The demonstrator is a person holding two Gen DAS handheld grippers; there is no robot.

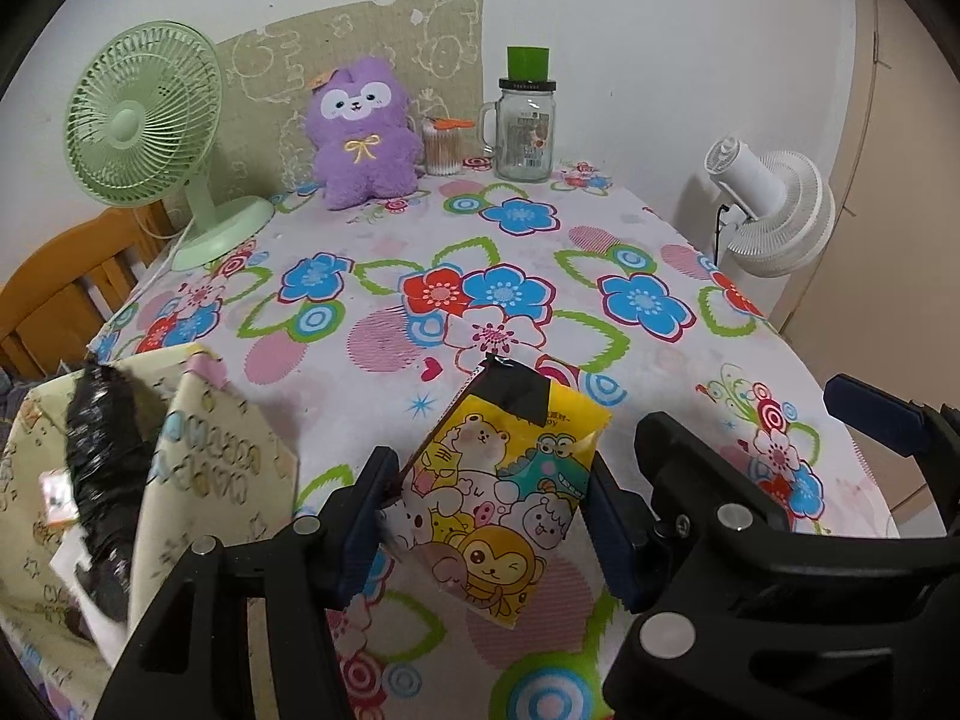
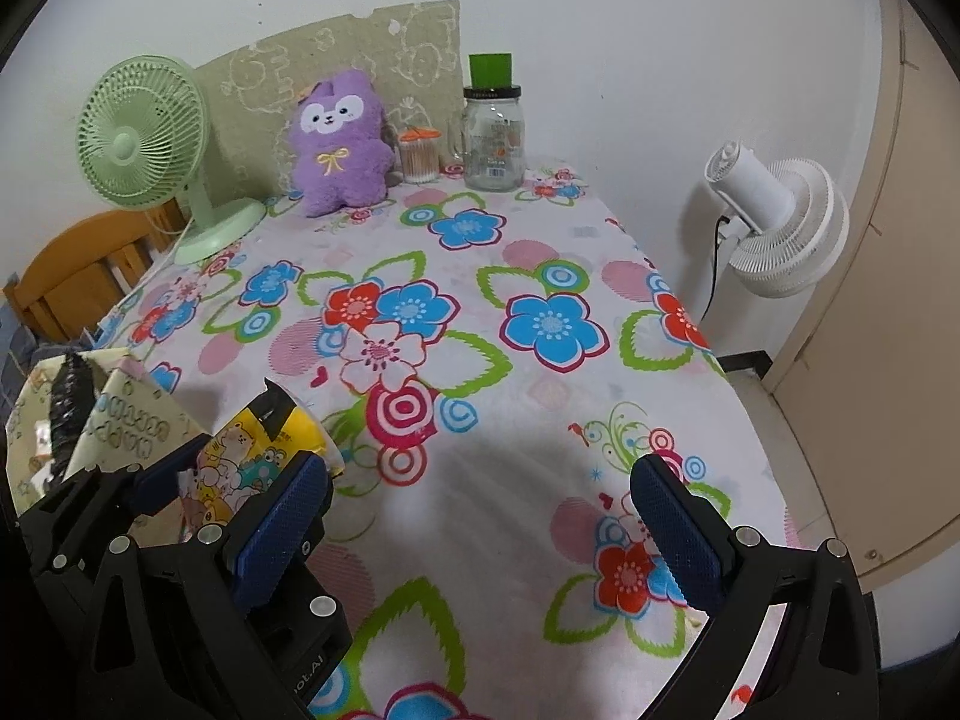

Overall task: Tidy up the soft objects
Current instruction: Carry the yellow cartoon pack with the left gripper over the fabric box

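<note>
My left gripper (image 1: 489, 480) is shut on a yellow soft packet (image 1: 498, 492) printed with cartoon animals. It holds the packet by its sides, tilted, a little above the flowered tablecloth (image 1: 372, 324). The same packet (image 2: 240, 462) shows at the lower left of the right wrist view. My right gripper (image 2: 480, 474) stands open over the cloth with nothing between its blue pads (image 2: 282, 528), just to the right of the left one. A purple plush toy (image 1: 360, 138) sits upright at the table's far edge. A cream patterned box (image 1: 210, 450) with black plastic inside stands open at the left.
Along the back stand a green desk fan (image 1: 144, 120), a tub of cotton swabs (image 1: 443, 150) and a glass jar (image 1: 525, 132) with a green cap. A white fan (image 1: 774, 204) is off the table's right side, and a wooden chair (image 1: 60, 300) is at the left.
</note>
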